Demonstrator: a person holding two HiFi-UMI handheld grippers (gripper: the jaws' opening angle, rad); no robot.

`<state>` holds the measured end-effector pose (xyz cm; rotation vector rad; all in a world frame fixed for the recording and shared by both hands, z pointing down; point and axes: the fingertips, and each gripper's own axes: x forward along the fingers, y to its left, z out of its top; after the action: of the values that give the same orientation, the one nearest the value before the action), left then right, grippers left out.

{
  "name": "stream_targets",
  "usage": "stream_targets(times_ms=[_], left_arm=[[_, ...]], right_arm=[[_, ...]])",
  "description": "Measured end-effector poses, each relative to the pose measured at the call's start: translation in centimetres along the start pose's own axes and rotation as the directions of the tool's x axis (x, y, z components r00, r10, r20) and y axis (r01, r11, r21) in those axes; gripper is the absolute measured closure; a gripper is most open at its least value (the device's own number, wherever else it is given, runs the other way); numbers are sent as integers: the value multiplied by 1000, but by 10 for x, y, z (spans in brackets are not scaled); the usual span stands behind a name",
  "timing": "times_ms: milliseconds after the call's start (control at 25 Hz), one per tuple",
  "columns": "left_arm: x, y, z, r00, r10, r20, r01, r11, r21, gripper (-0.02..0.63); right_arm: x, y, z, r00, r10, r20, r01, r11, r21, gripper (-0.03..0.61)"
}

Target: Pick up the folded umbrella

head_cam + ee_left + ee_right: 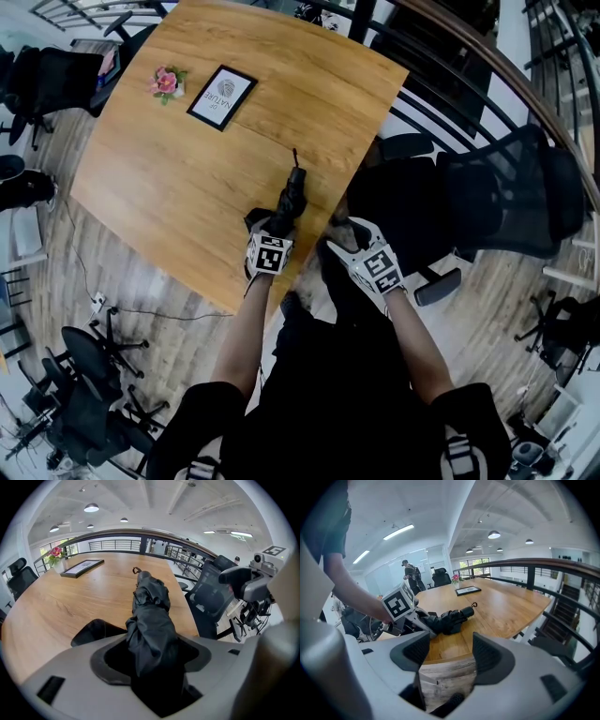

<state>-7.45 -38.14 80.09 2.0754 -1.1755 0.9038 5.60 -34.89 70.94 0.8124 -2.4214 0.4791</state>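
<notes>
Clasping the folded umbrella [149,616], jaws of left gripper [152,646] set wide; right gripper [451,653], jaws apart, empty.

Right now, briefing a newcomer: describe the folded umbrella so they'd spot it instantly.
Find the wooden table, then its edge nearest the person. The folded umbrella lies there between the left tool's jaws: a black crumpled bundle, unlike the framed picture and pink flowers.
</notes>
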Motion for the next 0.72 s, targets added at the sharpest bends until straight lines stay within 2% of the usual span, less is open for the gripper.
stream_targets(times_ms=[80,280,440,720], left_arm=[[-4,-1,1,1000,4,-5,-4,1000,-4,322],[-10,-1,5,998,14,53,-14,1000,16,336],[-23,-6,8,998,7,57,-8,1000,14,339],[-52,-9,12,994,14,113,-15,1000,14,342]], right_arm=[[-3,-1,3,1000,-1,2,1,1000,0,278],[-9,0,8,1000,-13,22,13,1000,4,276],[-15,3,13,999,-20,34,20,1000,-1,276],[-20,15,21,998,-30,60,31,999,-17,276]])
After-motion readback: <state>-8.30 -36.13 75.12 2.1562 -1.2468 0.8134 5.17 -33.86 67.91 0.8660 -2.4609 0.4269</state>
